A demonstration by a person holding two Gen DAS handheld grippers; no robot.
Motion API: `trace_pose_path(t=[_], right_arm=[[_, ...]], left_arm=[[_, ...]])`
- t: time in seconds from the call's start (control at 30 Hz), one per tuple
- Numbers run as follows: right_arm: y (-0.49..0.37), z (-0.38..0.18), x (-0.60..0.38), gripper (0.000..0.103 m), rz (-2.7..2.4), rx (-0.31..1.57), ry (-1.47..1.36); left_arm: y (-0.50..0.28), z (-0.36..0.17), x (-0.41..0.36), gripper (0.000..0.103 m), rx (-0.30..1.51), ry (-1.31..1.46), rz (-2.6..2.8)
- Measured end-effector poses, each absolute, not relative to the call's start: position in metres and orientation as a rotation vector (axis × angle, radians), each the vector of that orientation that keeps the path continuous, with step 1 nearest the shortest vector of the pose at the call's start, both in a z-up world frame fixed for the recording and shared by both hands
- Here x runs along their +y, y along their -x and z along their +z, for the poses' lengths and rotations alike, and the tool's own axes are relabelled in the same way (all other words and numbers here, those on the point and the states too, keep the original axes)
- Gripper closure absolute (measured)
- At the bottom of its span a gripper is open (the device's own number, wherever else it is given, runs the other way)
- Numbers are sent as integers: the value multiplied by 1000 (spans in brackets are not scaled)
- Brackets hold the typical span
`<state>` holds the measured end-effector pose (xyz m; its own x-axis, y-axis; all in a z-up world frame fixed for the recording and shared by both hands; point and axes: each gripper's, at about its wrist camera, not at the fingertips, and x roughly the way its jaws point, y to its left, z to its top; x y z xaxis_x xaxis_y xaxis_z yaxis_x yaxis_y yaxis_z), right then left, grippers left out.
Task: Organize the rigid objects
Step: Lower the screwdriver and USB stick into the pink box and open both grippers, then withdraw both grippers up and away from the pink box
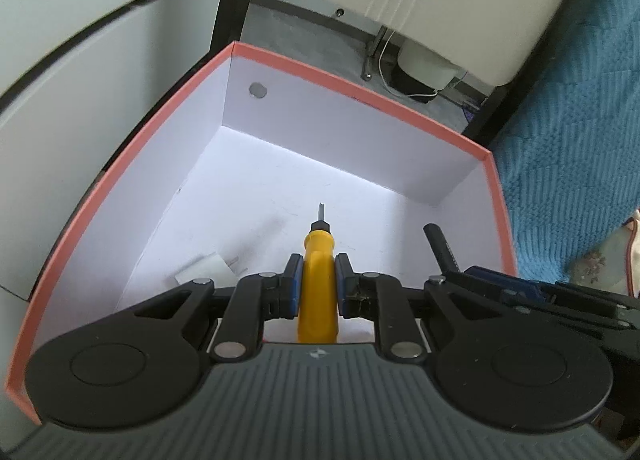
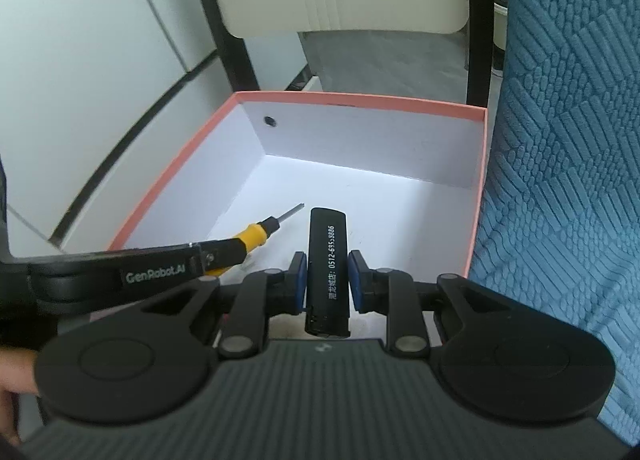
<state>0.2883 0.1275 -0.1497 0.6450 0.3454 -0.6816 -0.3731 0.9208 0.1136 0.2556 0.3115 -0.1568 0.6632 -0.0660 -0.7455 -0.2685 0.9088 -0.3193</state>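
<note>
Clamping a yellow screwdriver (image 1: 318,284) by its handle, the left gripper (image 1: 318,280) is hovering over the pink-rimmed box (image 1: 360,94), while the right gripper (image 2: 327,280) is squeezing a black lighter (image 2: 327,268) alongside, both apparently being lowered in for storage

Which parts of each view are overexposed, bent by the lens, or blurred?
Left wrist view: the box floor glares white along the far wall, and its pink rim bows strongly. Right wrist view: same bright band, curved chair frame; the white print on the black bar reads sharply.
</note>
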Motion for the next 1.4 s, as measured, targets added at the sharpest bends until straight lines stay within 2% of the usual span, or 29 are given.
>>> trace_pose_path(t=[0.17,0.33,0.43,1.17,1.4], right_arm=[[-304,-163,133,77,380,795,35],[-310,-167,132,77,374,806,46],[-308,-161,131,76,372,795,48],[-181,-83,97,76,476,640,40],[-137,-63,76,76,505,589,41]], left_arm=[[-271,-174,319,83,866,442,111],[-275,-175,322,75,869,424,129],[-271,-170,323,75,862,429,128],[-147,-63,275,74,732,361,163],[-105,-34,245,60,686,319,164]])
